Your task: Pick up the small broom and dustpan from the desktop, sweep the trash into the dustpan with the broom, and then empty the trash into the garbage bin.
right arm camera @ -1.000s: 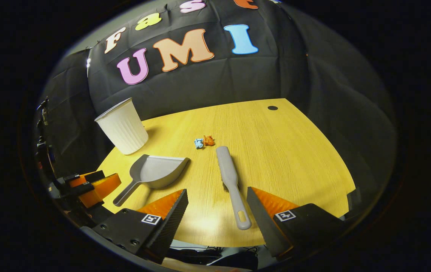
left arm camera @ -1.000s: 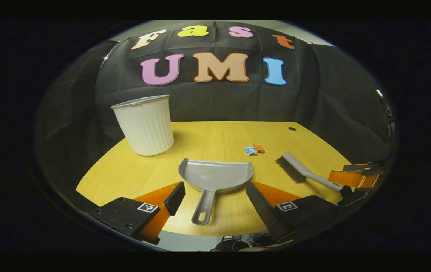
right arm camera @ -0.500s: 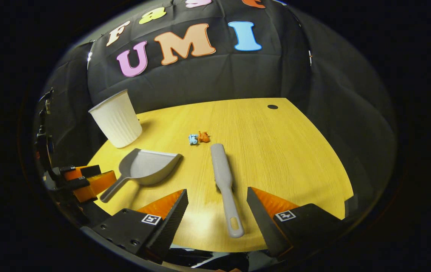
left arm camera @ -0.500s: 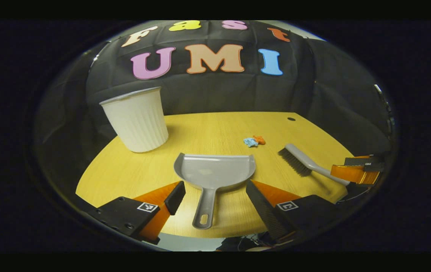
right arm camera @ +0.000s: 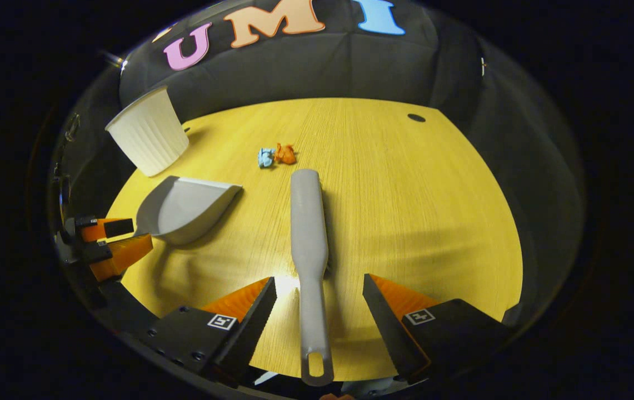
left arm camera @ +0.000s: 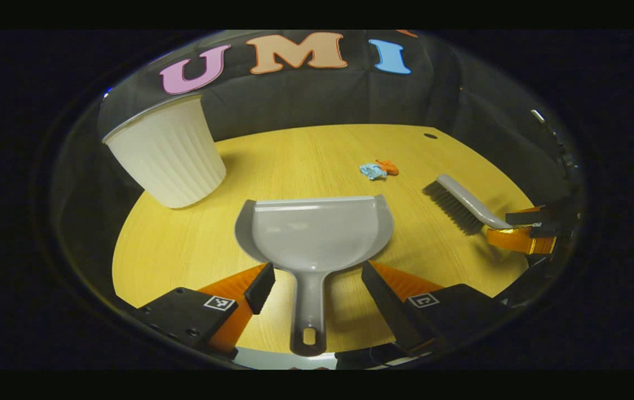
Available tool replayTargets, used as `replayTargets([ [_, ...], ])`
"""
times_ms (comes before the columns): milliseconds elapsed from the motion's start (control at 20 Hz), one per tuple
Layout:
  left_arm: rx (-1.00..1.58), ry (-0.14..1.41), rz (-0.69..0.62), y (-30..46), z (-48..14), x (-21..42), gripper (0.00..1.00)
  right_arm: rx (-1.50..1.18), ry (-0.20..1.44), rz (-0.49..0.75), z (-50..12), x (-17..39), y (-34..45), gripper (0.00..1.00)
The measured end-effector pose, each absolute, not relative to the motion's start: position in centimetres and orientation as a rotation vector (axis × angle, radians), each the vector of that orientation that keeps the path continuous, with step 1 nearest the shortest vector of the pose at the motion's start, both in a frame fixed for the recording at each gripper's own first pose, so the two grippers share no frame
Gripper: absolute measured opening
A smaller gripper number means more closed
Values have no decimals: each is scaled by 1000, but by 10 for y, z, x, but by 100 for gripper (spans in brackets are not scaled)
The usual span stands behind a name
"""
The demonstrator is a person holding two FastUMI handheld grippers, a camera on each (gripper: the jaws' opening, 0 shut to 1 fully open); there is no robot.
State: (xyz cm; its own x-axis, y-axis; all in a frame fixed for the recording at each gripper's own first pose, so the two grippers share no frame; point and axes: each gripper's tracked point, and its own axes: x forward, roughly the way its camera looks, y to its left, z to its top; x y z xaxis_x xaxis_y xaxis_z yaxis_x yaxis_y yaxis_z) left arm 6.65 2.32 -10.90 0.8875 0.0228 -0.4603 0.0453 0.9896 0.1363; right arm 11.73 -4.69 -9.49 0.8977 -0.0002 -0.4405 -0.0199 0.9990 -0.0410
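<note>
1. The left gripper (left arm camera: 317,280) is open wide. The handle of the gray dustpan (left arm camera: 315,233) lies between its two fingers, and they are not touching it.
2. The right gripper (right arm camera: 319,294) is open too — the handle of the small broom (right arm camera: 308,222) lies between its fingers, not pinched.
3. Both tools lie flat on the yellow desk (right arm camera: 405,194).
4. The trash (right arm camera: 275,155) — one blue bit and one orange bit — sits just past the broom's far end.
5. The white bin (left arm camera: 166,155) stands past the dustpan, off to its left.

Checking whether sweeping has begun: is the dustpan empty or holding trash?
Empty. The dustpan shows a bare grey inside, and the blue and orange trash lies apart on the desktop.
</note>
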Motion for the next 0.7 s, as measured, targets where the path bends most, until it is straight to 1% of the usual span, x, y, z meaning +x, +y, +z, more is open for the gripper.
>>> replayTargets([
  [50,153,499,7,29,-112,67,97,-57,478,16,-100,120,-46,93],
  [100,168,502,11,32,-113,70,97,-69,494,20,-104,121,-44,89],
  [150,181,511,17,32,-115,70,100,-79,503,23,-105,121,-43,89],
  [200,189,525,21,34,-118,70,96,-88,510,21,-108,124,-43,89],
  [250,198,544,32,37,-121,69,96,-92,517,24,-109,125,-41,93],
  [500,187,628,83,52,-137,66,95,-98,538,17,-112,129,-44,93],
  [650,166,666,85,55,-146,64,91,-106,550,11,-115,130,-45,93],
  [700,160,679,73,53,-146,64,89,-108,553,12,-116,132,-45,88],
])
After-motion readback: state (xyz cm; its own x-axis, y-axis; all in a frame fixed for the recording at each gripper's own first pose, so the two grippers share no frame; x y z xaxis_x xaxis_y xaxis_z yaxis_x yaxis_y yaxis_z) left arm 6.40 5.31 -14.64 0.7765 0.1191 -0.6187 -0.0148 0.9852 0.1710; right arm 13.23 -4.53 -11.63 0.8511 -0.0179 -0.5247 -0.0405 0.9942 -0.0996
